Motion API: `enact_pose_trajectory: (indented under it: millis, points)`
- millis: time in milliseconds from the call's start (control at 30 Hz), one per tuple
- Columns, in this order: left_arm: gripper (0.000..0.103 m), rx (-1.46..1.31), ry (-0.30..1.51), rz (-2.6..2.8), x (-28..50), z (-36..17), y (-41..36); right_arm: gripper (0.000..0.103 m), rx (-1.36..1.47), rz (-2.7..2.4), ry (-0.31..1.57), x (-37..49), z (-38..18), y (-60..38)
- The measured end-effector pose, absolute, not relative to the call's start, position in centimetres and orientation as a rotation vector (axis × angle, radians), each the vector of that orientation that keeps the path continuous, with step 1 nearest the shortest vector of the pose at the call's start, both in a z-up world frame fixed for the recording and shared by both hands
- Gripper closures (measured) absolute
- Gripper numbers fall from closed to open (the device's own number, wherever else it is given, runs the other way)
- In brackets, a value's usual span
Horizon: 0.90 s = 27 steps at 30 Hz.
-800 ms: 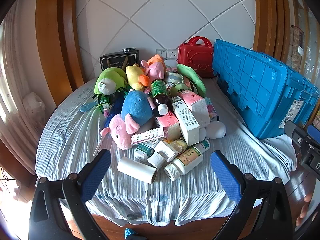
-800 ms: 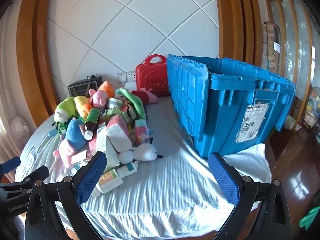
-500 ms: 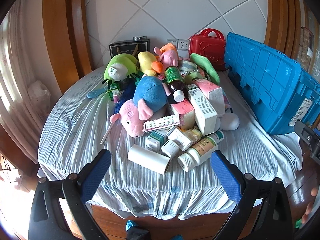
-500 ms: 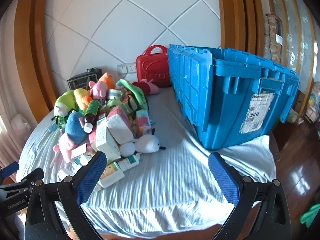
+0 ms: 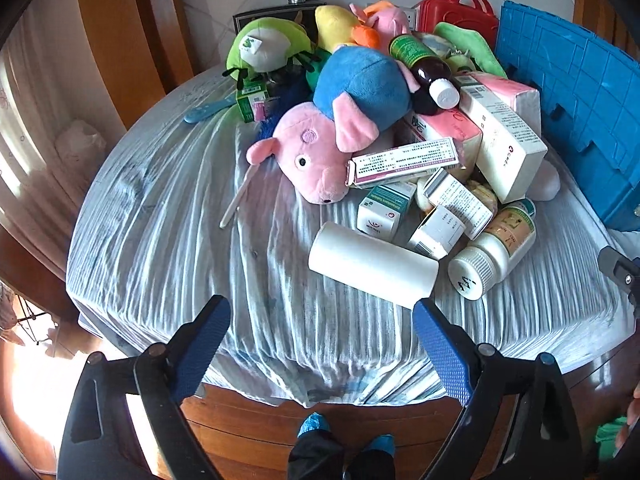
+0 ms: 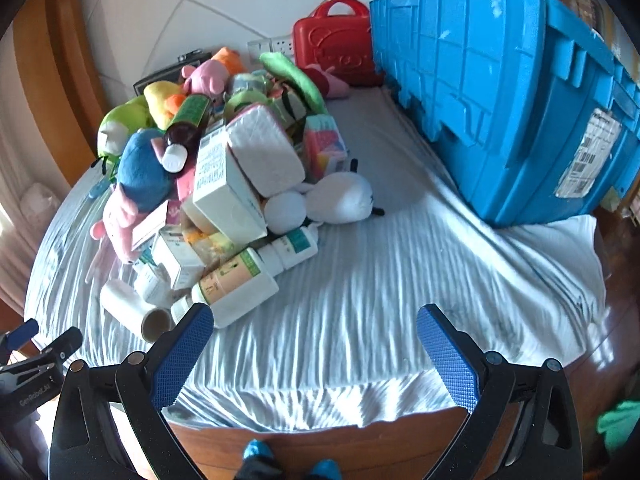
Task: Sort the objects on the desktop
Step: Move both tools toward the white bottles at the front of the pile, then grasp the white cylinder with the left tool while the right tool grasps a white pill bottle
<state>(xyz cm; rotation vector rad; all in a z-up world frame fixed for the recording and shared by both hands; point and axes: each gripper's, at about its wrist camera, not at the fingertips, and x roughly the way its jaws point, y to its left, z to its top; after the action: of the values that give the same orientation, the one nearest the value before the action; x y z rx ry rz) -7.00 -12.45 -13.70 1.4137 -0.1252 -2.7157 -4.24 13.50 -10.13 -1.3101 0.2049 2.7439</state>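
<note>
A heap of plush toys, medicine boxes and bottles lies on a cloth-covered table (image 5: 160,240). A pink pig plush (image 5: 316,156) with a blue body lies at the heap's front, by a white roll (image 5: 372,268) and a white pill bottle (image 5: 492,256). My left gripper (image 5: 322,344) hangs open over the table's near edge, just short of the roll, holding nothing. My right gripper (image 6: 314,344) also stands open and bare above the near edge, its left finger close to a pill bottle (image 6: 236,288). A white plush (image 6: 340,200) lies at the heap's right side.
A big blue crate (image 6: 500,92) stands on the table's right side, a red case (image 6: 336,52) behind it against the wall. A dark box (image 5: 276,16) sits at the back. Bare cloth (image 6: 400,280) stretches between heap and crate. A person's blue shoe covers (image 5: 344,436) show below the edge.
Both grippers have tilted downward and come closer to the table, so the heap looks larger and the table's near edge and the floor now show. Jaws stay wide.
</note>
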Motion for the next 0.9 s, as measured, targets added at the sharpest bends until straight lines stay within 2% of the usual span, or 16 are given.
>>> enact_pose_trajectory:
  millis: [133, 300, 567, 700, 833, 900]
  points:
    - [0.010, 1.485, -0.132, -2.755, -8.9, -16.0, -10.8, 0.000, -1.377, 2.697, 0.164, -5.4, -11.8, 12.2]
    - [0.012, 1.575, -0.268, -2.737, -10.7, -18.7, -9.7, 0.000, -1.411, 2.665, 0.153, -6.3, -12.5, 11.2]
    - [0.012, 1.506, -0.361, -2.603, -11.2, -18.2, -17.0, 0.000, -1.506, 2.651, 0.190, -7.6, -14.2, 9.2]
    - [0.013, 1.491, -0.299, -2.545, -11.7, -17.5, -20.5, 0.000, -1.548, 2.644, 0.210, -8.7, -15.1, 8.0]
    - [0.013, 1.533, -0.172, -2.619, -10.6, -15.5, -20.9, 0.000, -1.599, 2.629, 0.244, -9.6, -15.9, 7.3]
    - [0.013, 1.513, -0.158, -2.672, -10.4, -14.1, -20.3, 0.004, -1.618, 2.613, 0.273, -9.9, -16.2, 7.3]
